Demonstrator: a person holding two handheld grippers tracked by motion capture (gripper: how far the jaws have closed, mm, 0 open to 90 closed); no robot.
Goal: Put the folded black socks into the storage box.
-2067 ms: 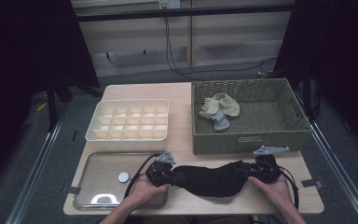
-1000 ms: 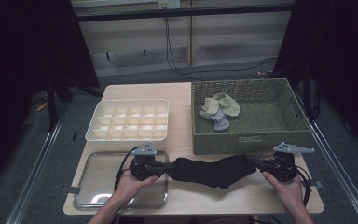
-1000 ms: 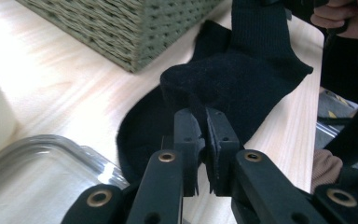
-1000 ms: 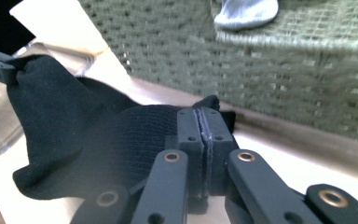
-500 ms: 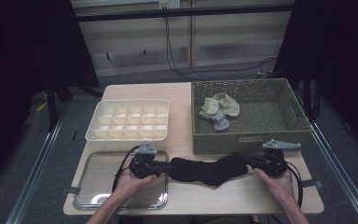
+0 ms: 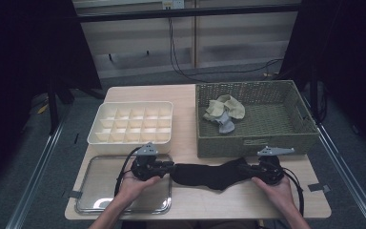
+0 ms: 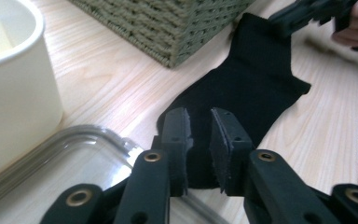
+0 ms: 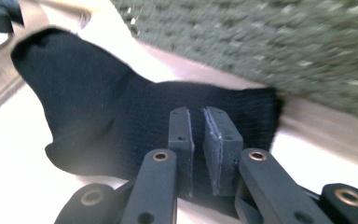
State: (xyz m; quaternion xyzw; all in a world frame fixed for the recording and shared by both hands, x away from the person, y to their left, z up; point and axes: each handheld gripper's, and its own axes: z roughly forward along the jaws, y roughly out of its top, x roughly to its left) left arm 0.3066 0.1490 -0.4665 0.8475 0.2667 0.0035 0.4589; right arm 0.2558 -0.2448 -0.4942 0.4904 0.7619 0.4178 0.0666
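While held taut, black sock [image 6: 209, 174] lower, grippers closer.

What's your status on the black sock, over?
Left gripper and right gripper each shut on one end of black sock. Sock stretched flat on table. Wicker basket close behind, nothing blocking.

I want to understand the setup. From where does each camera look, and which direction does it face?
High view: above the person's side, facing forward and down on the table; both hands and forearms show.
Left gripper view: on the left gripper, looking along its jaws at the black sock.
Right gripper view: on the right gripper, looking along its jaws.
All views share the sock and the wicker basket.
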